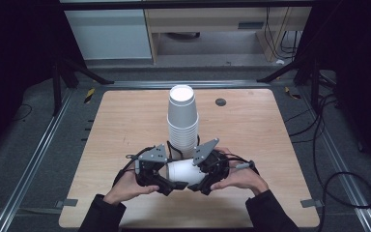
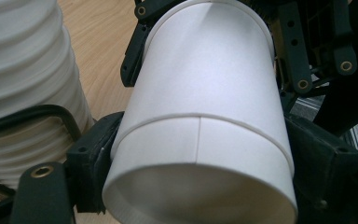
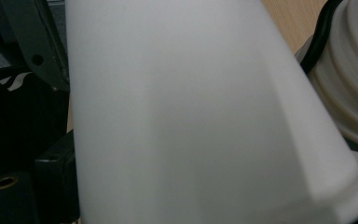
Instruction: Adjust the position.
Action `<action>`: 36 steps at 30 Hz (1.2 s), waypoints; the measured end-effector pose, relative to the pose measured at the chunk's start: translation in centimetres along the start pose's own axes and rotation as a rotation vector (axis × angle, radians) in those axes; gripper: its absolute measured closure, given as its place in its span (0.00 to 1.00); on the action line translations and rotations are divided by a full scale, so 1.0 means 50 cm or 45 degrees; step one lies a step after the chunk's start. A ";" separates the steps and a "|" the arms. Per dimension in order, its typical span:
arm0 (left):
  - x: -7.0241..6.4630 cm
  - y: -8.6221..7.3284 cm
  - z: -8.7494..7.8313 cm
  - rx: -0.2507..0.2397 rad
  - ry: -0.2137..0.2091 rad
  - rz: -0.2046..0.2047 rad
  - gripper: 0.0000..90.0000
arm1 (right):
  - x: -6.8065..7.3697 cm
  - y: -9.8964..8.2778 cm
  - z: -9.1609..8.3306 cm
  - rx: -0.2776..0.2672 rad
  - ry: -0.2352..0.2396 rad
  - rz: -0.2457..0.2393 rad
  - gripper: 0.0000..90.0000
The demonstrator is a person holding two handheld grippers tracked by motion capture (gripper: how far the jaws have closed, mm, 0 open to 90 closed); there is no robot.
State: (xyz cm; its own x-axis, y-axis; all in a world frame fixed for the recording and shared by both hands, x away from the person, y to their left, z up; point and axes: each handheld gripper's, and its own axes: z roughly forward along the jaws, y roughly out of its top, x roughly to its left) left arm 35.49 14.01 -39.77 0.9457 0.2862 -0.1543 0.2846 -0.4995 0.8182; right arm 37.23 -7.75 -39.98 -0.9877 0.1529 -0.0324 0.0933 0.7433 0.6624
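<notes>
At the near middle of the pale wooden table (image 1: 125,125) our left gripper (image 1: 166,184) has its black jaws closed on the rolled-rim end of a white paper cup lying on its side (image 1: 181,170). In the left gripper view that cup (image 2: 200,116) sits between the two pads, which press its wall on both sides just past a seam that looks like one cup nested in another. We cannot tell for certain whether it is one cup or two.

Just behind, touching nothing we can make out, stands the tall upside-down stack of white paper cups (image 1: 182,118).

Our right gripper (image 1: 200,186) clasps the cup's other end, jaws narrowed on the wall, as the left gripper view shows beyond the cup.

If we mean to part nested cups, we judge it best to pull straight along the cup's axis, squeezing lightly so the thin wall does not buckle, and to stay clear of the stack.
</notes>
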 end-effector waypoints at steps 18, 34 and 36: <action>-0.003 0.000 -0.006 0.002 0.007 0.023 0.24 | 0.000 0.000 0.004 -0.003 0.003 -0.003 0.07; 0.015 -0.023 -0.036 -0.024 0.049 -0.004 0.23 | -0.009 -0.017 -0.051 -0.150 -0.013 0.093 0.03; 0.017 -0.026 -0.041 -0.039 0.058 -0.008 0.23 | -0.011 -0.021 -0.060 -0.170 -0.016 0.106 0.03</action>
State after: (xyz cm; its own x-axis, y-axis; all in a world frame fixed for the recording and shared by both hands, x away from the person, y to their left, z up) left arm 35.60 16.60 -39.81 0.9355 0.3264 -0.1350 0.2851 -0.4722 0.8341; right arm 37.30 -10.60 -38.42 -0.9755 0.2193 0.0175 0.1562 0.6345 0.7570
